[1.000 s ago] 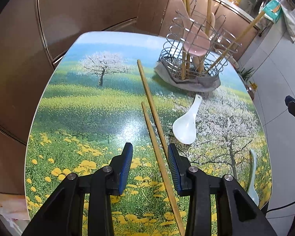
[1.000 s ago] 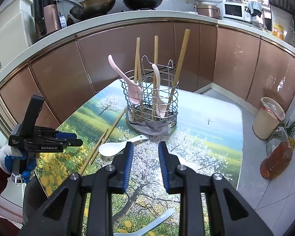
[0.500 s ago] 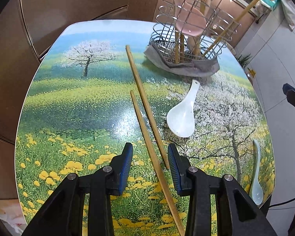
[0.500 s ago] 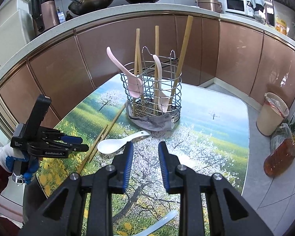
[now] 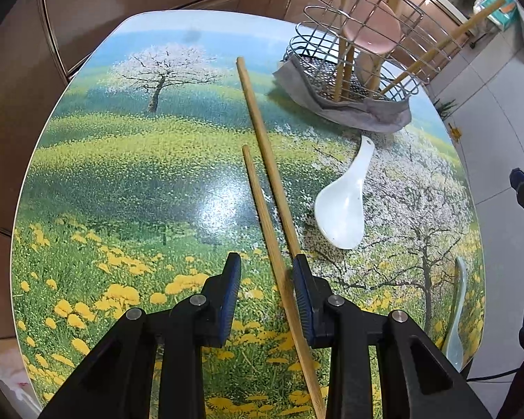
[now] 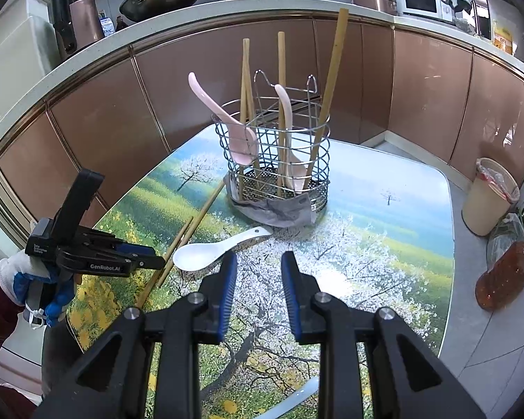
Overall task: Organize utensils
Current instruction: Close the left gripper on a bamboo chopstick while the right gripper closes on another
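- Left claw (image 5: 266,279) gapes over two chopsticks (image 5: 262,206) lying on the counter (image 5: 122,174) (nothing gripped).
- Right claw (image 6: 256,276) open, empty.
- White spoon (image 5: 344,206) lies right of the chopsticks.
- Basket (image 5: 359,66) stands beyond them.

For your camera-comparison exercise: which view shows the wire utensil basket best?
The right wrist view: the wire utensil basket stands whole and central, its chopsticks and pink spoons visible. The left wrist view shows it tilted at the top edge, partly cropped.
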